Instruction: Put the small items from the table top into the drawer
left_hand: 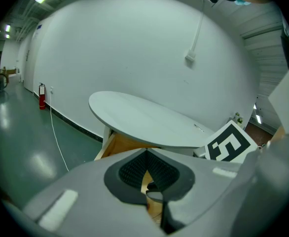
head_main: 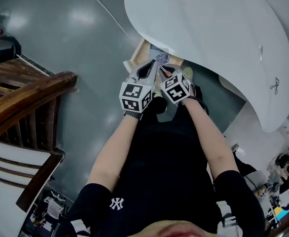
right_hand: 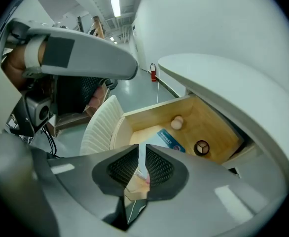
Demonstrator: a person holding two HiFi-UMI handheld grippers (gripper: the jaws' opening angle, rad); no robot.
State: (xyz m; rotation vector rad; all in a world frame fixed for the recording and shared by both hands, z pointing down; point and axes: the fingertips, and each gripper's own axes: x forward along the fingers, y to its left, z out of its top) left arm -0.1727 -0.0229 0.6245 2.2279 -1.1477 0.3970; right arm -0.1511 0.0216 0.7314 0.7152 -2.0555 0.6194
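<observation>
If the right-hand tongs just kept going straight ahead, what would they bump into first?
Most likely the blue-and-white packet lying in the open wooden drawer; it shows just beyond the right tongs. Depth is unclear.

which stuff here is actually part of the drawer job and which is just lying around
Job:
- open drawer, holding a ball, a blue-and-white packet and a round black item
- scissors-like item and small clip-like item on the table top
- left gripper, right gripper

Lying about:
- wooden chair
- fire extinguisher
- floor cable
</observation>
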